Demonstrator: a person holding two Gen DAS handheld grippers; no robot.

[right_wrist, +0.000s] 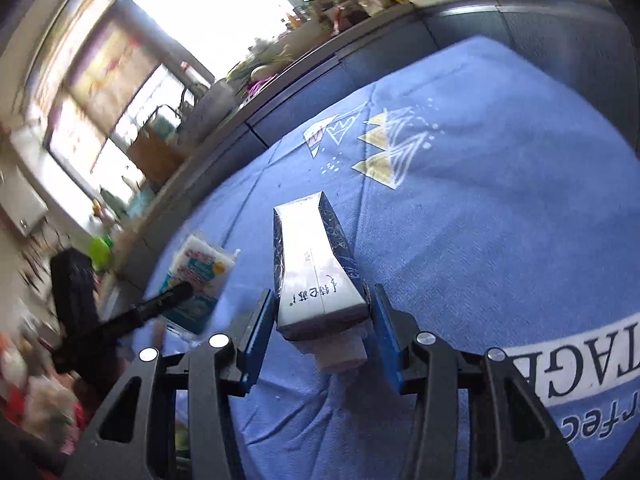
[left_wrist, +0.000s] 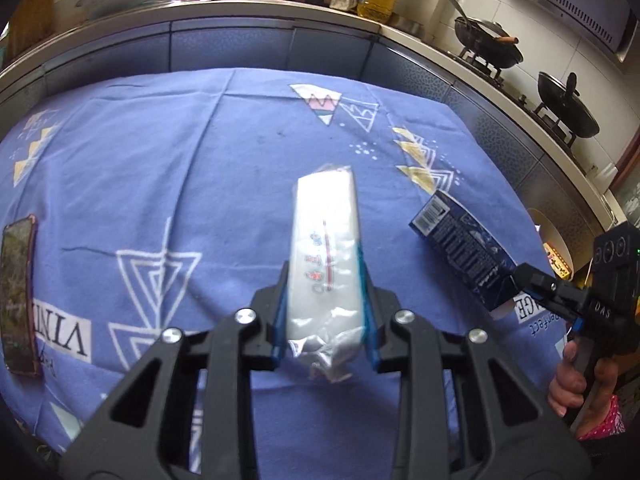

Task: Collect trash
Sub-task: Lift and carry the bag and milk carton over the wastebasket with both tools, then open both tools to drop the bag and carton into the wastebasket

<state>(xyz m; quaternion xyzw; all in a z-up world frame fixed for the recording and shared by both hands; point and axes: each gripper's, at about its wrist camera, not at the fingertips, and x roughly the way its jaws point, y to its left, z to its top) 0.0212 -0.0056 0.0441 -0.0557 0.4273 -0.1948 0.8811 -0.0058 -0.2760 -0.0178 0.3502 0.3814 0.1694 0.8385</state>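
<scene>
A white tissue pack in clear plastic wrap sits clamped between the blue pads of the left gripper, its long axis pointing away from the camera and its crinkled wrap end bunched near the gripper's base. It is held above the blue patterned cloth that covers the bench. To its right, a dark blue carton is clamped at one end by the right gripper, with a hand on the handle below.

In the right wrist view the same carton shows a pale face with handwriting, pinched in the middle between the right gripper's blue pads and also lifted off the cloth. The tissue pack appears to the left there, held by the left gripper, though that side is blurred.

A phone lies on the cloth at the far left. Beyond the bench runs a kitchen counter crowded with bottles, and two black woks stand on a stove at the right.
</scene>
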